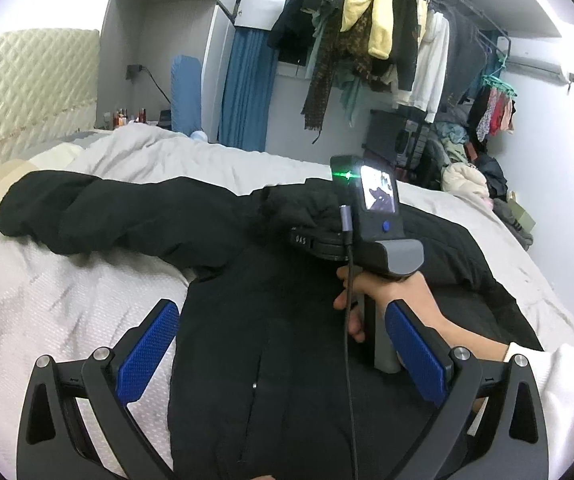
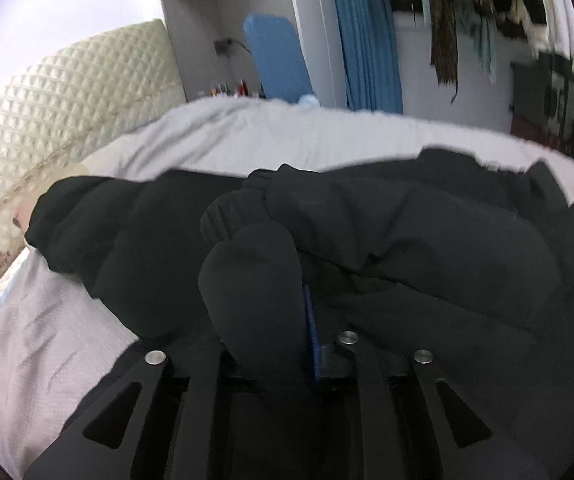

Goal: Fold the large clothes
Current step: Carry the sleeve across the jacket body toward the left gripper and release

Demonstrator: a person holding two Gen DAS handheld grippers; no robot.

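Messy bedroom, grey bedspread (image 1: 47, 300): black coat (image 1: 271, 360) mid-frame, left gripper (image 1: 283, 344) wide open and empty, right gripper (image 2: 287, 312) pinching a coat fold.

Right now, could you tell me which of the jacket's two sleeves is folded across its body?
The sleeve in the right gripper lies bunched across the black jacket; the other sleeve stretches out over the bed.

We are looking at a large black padded jacket (image 1: 271, 320) lying spread out on the bed, its front facing up with the closure running down the middle. One puffy sleeve is stretching out sideways across the bedding, and the other sleeve's ribbed cuff (image 2: 227, 216) is lying folded over the chest.
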